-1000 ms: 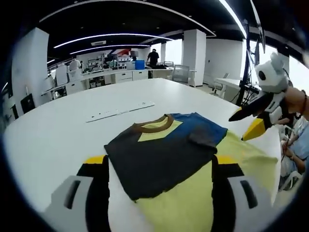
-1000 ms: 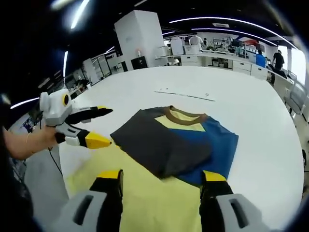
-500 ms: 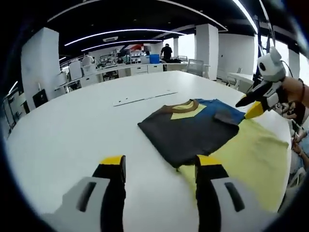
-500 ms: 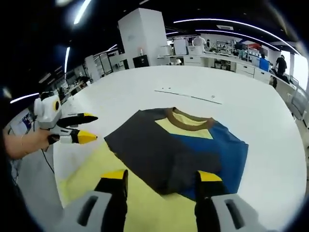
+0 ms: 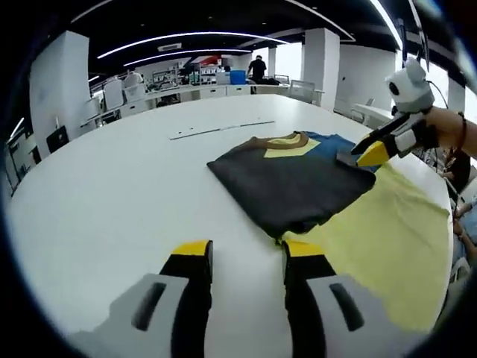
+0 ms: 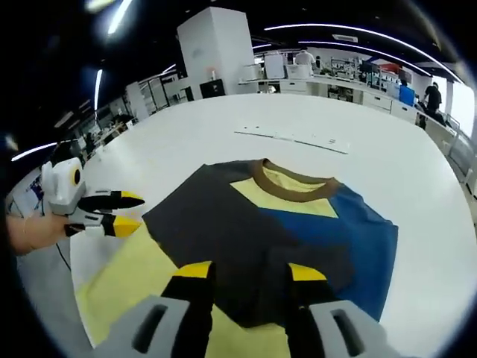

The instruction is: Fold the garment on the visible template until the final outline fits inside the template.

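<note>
— So, where was the garment [image 5: 294,183] found at this moment?

— It was seen lying on the white table [image 5: 112,194], partly folded: a dark grey part was laid over a blue part [image 6: 358,239], with the brown collar [image 6: 291,190] at the far side. The yellow template [image 5: 380,242] was spread under its near end.

— And what was changed since half a second ago?

— In the left gripper view, the left gripper [image 5: 242,257] was held over the bare table just beside the near edge of the garment, and its jaws were brought closer together than before; only a narrow gap was left, and nothing was held between them. In the right gripper view, the right gripper [image 6: 246,272] was moved nearer over the dark part, and its jaws were also narrowed. Whether cloth was caught between them could not be told.

— Was the other gripper noticed in each view?

— Yes. In the left gripper view the right gripper was seen lower than before, at the blue corner of the garment. In the right gripper view the left gripper [image 6: 123,212] was seen at the left, near the edge of the template, held by a hand [image 6: 26,231].
</note>
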The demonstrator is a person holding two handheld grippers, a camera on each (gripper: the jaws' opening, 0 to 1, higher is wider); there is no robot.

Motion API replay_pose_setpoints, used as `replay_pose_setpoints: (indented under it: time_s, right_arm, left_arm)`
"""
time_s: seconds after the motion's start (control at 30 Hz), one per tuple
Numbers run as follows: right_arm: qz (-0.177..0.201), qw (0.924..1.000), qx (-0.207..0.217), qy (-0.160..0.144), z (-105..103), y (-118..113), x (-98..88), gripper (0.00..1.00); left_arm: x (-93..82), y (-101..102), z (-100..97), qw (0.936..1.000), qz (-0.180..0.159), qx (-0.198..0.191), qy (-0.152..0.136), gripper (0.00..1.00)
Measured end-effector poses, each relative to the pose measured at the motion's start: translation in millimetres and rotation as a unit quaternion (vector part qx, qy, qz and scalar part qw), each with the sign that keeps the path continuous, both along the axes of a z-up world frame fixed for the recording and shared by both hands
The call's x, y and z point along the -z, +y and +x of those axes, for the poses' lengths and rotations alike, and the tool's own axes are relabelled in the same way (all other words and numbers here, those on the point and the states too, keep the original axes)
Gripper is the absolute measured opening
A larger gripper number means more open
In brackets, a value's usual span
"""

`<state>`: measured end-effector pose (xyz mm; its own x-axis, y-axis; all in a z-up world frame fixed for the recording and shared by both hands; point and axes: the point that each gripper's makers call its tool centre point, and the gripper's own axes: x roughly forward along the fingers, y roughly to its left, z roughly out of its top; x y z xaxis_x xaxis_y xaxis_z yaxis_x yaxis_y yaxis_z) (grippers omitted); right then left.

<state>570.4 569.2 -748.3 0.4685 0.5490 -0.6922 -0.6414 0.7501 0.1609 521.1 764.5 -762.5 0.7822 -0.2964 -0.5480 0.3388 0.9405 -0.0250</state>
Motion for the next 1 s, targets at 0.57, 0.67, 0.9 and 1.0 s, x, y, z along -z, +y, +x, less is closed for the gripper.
replay_pose_setpoints:
  time_s: [0.57, 0.67, 0.9, 1.0]
  right_arm:
    - [-0.073, 0.9964, 0.019, -0.039, 25, -1, 19.0, 0.08]
    - [-0.081, 0.9957, 0.017, -0.042, 24, -2, 19.7, 0.04]
    - [-0.076, 0.9959, 0.023, -0.044, 22, -7, 12.3, 0.00]
    - [-0.074, 0.9955, 0.029, -0.052, 21, -12, 5.8, 0.00]
  left_arm:
    - [2.4, -24, 0.9, 0.9996, -0.021, 0.015, 0.007, 0.02]
    - [1.9, -21, 0.7, 0.9997, -0.018, 0.012, 0.011, 0.01]
    - [-2.2, -13, -2.2, 0.9998, -0.014, 0.010, 0.012, 0.01]
    - [-5.0, -11, -2.4, 0.9998, -0.013, 0.011, 0.010, 0.00]
